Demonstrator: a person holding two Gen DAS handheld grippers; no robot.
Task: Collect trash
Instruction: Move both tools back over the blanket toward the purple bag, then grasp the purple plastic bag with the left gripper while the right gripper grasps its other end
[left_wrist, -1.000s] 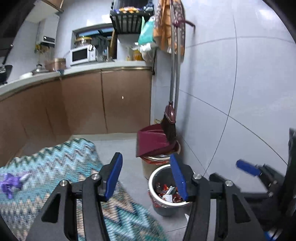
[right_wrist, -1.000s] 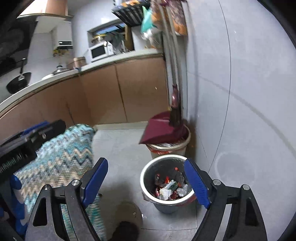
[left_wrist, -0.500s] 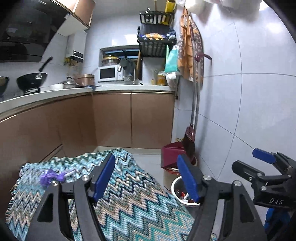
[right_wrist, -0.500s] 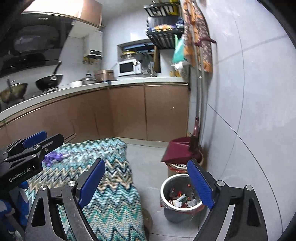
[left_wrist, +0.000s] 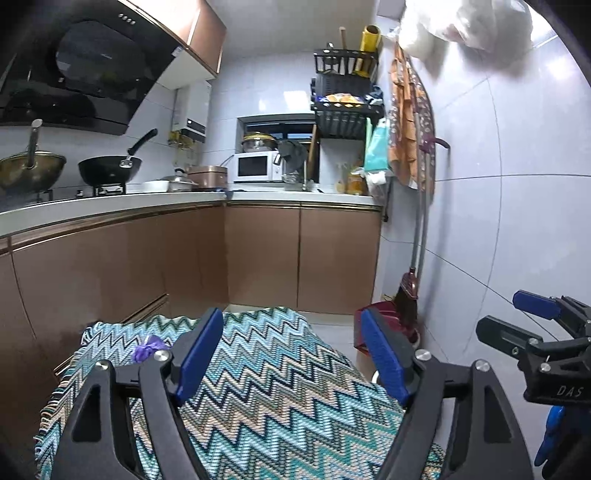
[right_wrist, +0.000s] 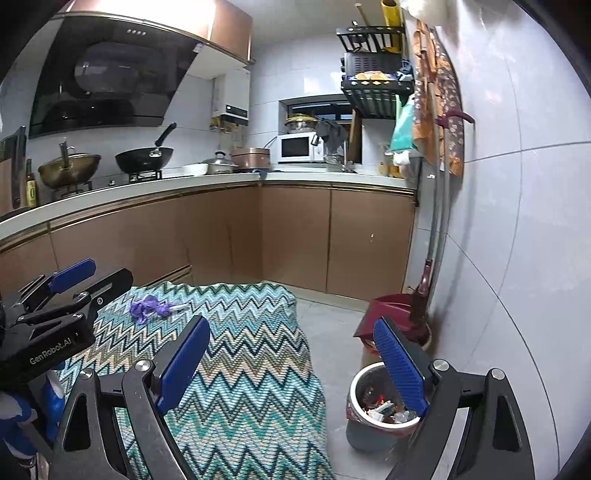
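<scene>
A crumpled purple wrapper (right_wrist: 147, 308) lies on the far left part of a zigzag-patterned cloth (right_wrist: 251, 354); in the left wrist view the same wrapper (left_wrist: 147, 350) peeks out just left of my left finger. My left gripper (left_wrist: 291, 354) hangs over the cloth, its jaws opening, nothing between them. My right gripper (right_wrist: 295, 363) is open and empty, above the cloth's right edge. A steel trash bin (right_wrist: 376, 406) with wrappers inside stands on the floor below the right finger. Each gripper also shows at the edge of the other's view.
A maroon dustpan and broom (right_wrist: 410, 314) rest on a second bin against the tiled wall at right. Brown cabinets (left_wrist: 295, 258) and a counter with wok, pots and microwave run along the back and left. Grey floor (right_wrist: 332, 332) lies between cloth and bins.
Both views have swung up and back from the trash bin to the cloth-covered surface and the kitchen. The left jaws have spread wider. The purple wrapper is now nearer the left finger.
</scene>
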